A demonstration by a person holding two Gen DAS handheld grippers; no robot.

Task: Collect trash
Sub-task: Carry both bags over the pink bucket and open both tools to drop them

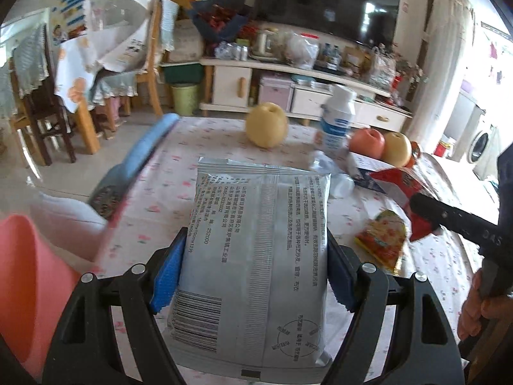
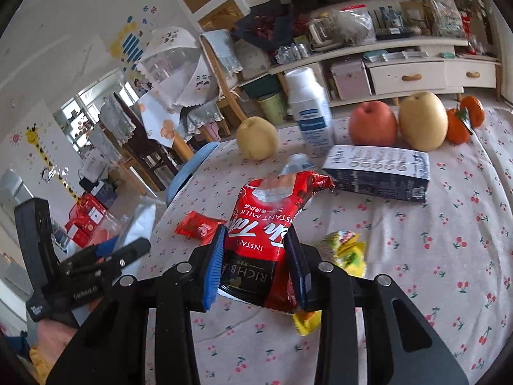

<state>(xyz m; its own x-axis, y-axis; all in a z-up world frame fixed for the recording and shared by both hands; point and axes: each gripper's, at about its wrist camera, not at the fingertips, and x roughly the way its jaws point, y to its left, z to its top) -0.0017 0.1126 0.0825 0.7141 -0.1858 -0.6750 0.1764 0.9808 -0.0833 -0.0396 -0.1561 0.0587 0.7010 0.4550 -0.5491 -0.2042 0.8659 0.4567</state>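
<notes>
A silver-grey packet (image 1: 256,240) with black print and a barcode is pinched between the blue pads of my left gripper (image 1: 256,276), held above the cherry-print tablecloth (image 1: 198,147). My right gripper (image 2: 256,256) is shut on a red instant milk tea pouch (image 2: 269,221), lifted off the cloth; the left wrist view shows that pouch (image 1: 400,179) at the right. Lying on the cloth are a yellow wrapper (image 2: 346,250), a small red wrapper (image 2: 197,226), a dark blue carton (image 2: 378,173) and a crushed clear bottle (image 2: 296,162). A pink bin (image 1: 29,288) with a white liner stands at the table's left.
A white bottle (image 2: 309,109) stands on the cloth with a pear (image 2: 256,138), an apple (image 2: 372,123), a second pear (image 2: 421,122) and oranges (image 2: 458,125). A blue padded object (image 2: 189,173) lies along the table's left edge. Chairs and a cluttered TV cabinet stand beyond.
</notes>
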